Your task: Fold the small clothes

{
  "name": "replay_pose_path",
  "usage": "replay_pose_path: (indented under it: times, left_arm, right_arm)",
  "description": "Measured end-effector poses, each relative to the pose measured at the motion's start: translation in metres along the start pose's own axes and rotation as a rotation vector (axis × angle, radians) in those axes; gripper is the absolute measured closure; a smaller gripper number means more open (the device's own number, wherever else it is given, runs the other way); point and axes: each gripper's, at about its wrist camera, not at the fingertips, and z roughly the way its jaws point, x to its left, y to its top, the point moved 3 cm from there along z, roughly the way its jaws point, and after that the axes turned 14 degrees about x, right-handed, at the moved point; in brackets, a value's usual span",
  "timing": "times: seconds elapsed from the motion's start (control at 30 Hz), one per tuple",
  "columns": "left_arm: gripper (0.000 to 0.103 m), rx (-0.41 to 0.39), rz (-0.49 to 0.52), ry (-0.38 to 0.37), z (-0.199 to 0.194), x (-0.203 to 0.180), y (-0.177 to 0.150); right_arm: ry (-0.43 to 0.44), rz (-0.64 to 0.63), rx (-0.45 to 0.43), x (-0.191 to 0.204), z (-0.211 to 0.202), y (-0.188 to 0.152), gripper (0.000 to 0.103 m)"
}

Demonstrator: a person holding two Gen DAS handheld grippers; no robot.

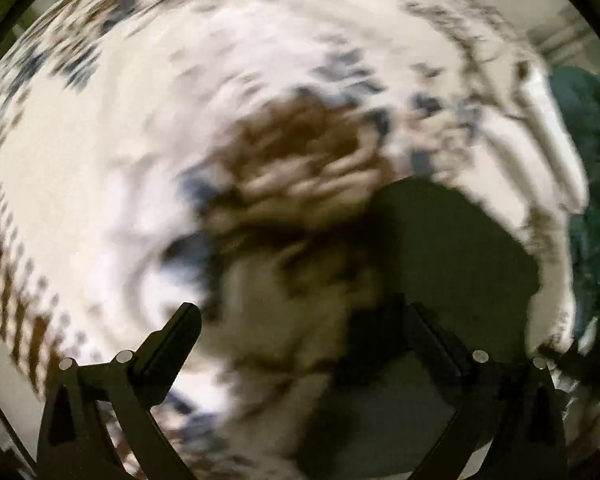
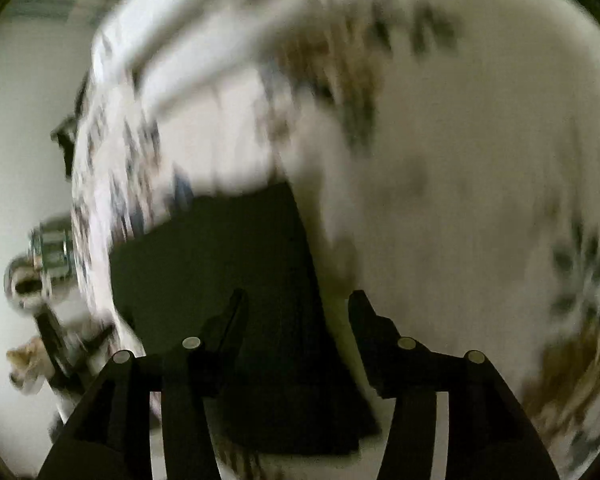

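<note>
Both views are blurred by motion. A small dark garment (image 1: 452,252) lies flat on a white patterned bedspread (image 1: 100,160). My left gripper (image 1: 300,312) is open above the spread, its right finger over the garment's left edge. In the right wrist view the same dark garment (image 2: 220,264) lies under my right gripper (image 2: 296,300), which is open and empty, its left finger over the cloth and its right finger over the bedspread (image 2: 460,180).
The bedspread has brown and blue flower prints (image 1: 300,140). A dark green cloth (image 1: 588,160) lies past the bed's right edge. In the right wrist view, the bed's edge (image 2: 96,200) runs down the left, with pale floor and blurred objects (image 2: 40,272) beyond.
</note>
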Motion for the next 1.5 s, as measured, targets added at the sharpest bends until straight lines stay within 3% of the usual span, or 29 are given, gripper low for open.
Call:
replay_pose_path:
  times: [0.07,0.1,0.13,0.17,0.2,0.23,0.33,0.4,0.47,0.53,0.57,0.6,0.63,0.67,0.73,0.8,0.87,0.9,0.97,1.07,1.13,1.23,1.27,1.3,1.33,1.37,1.4,1.47,1.5]
  left_arm:
    - [0.001,0.002,0.038,-0.018,0.009,-0.022,0.014]
    - [0.004,-0.001,0.065,-0.021,0.015,-0.034,0.022]
    - [0.011,-0.005,0.088,-0.015,0.015,-0.047,0.032]
    - [0.015,-0.004,0.109,-0.011,0.015,-0.053,0.036]
    - [0.026,-0.001,0.131,-0.011,0.016,-0.061,0.04]
    - [0.03,0.01,0.155,-0.004,0.023,-0.074,0.047]
    - [0.03,0.019,0.162,0.014,0.035,-0.081,0.051]
    - [0.03,0.028,0.139,0.006,0.034,-0.075,0.05]
    - [0.03,0.041,0.104,-0.024,0.035,-0.066,0.053]
    - [0.03,0.048,0.084,-0.055,0.031,-0.06,0.056]
    - [0.03,0.046,0.083,-0.063,0.03,-0.058,0.056]
    - [0.035,0.039,0.085,-0.07,0.031,-0.057,0.057]
    - [0.049,0.033,0.083,-0.073,0.032,-0.057,0.058]
    - [0.055,0.029,0.079,-0.082,0.033,-0.056,0.059]
    - [0.074,0.024,0.072,-0.096,0.035,-0.051,0.06]
    - [0.081,0.02,0.075,-0.105,0.033,-0.052,0.06]
    - [0.085,0.003,0.082,-0.103,0.026,-0.05,0.061]
    - [0.086,-0.002,0.076,-0.109,0.024,-0.049,0.062]
    - [0.088,-0.002,0.057,-0.128,0.021,-0.044,0.067]
    - [0.09,0.02,0.025,-0.171,0.026,-0.041,0.08]
    - [0.089,0.048,-0.005,-0.196,0.031,-0.036,0.084]
    - [0.086,0.046,-0.001,-0.28,0.016,-0.026,0.075]
    - [0.083,0.04,0.006,-0.3,0.01,-0.023,0.071]
    - [0.072,0.036,0.014,-0.323,0.005,-0.018,0.065]
    - [0.049,0.036,0.021,-0.37,-0.001,-0.011,0.054]
    - [0.039,0.036,0.021,-0.405,-0.003,-0.007,0.045]
    - [0.035,0.035,0.021,-0.451,-0.002,-0.004,0.035]
    - [0.035,0.09,0.021,-0.53,0.01,0.002,0.012]
    - [0.035,0.124,0.019,-0.535,0.02,0.004,0.002]
  right_arm:
    - [0.012,0.025,0.063,-0.012,0.021,-0.027,0.051]
    - [-0.011,0.048,0.049,-0.018,0.028,-0.041,0.078]
    - [-0.011,0.053,0.032,-0.019,0.031,-0.048,0.097]
    - [-0.007,0.056,0.04,-0.019,0.037,-0.06,0.097]
    - [-0.008,0.052,0.013,-0.017,0.037,-0.071,0.097]
    - [-0.014,0.047,-0.028,-0.014,0.031,-0.079,0.098]
    - [-0.02,0.089,-0.13,-0.023,0.016,-0.09,0.099]
    - [-0.004,0.15,-0.079,-0.042,0.026,-0.088,0.103]
    - [-0.061,0.174,-0.026,-0.054,0.035,-0.083,0.103]
    - [-0.036,0.17,-0.035,-0.056,0.025,-0.073,0.1]
    - [-0.003,0.162,-0.047,-0.054,0.019,-0.068,0.091]
    - [0.045,0.143,-0.078,-0.049,0.01,-0.059,0.068]
    - [0.061,0.131,-0.097,-0.045,0.008,-0.051,0.041]
    - [0.077,0.11,-0.12,-0.039,0.005,-0.039,0.034]
    - [0.121,0.073,-0.119,-0.027,0.011,-0.011,0.033]
    - [0.209,0.118,-0.072,-0.026,0.029,0.017,0.034]
    - [0.28,0.155,-0.109,-0.025,0.035,0.029,0.085]
    - [0.256,0.141,-0.135,-0.02,0.033,0.032,0.099]
    - [0.179,0.114,-0.19,-0.012,0.023,0.035,0.1]
    - [0.163,0.199,-0.273,-0.033,0.007,0.037,0.101]
    - [0.122,0.261,-0.255,-0.054,0.008,0.05,0.103]
    - [0.253,0.258,-0.164,-0.066,0.012,0.054,0.102]
    - [0.268,0.24,-0.159,-0.066,0.007,0.051,0.1]
    - [0.278,0.204,-0.148,-0.065,0.001,0.047,0.08]
    - [0.278,0.17,-0.136,-0.064,-0.005,0.042,0.043]
    - [0.281,0.137,-0.119,-0.064,-0.007,0.036,0.03]
    - [0.304,0.112,-0.103,-0.065,-0.005,0.031,0.023]
    - [0.35,0.064,0.018,-0.064,0.018,0.024,0.023]
    - [0.351,0.044,0.075,-0.063,0.032,0.02,0.023]
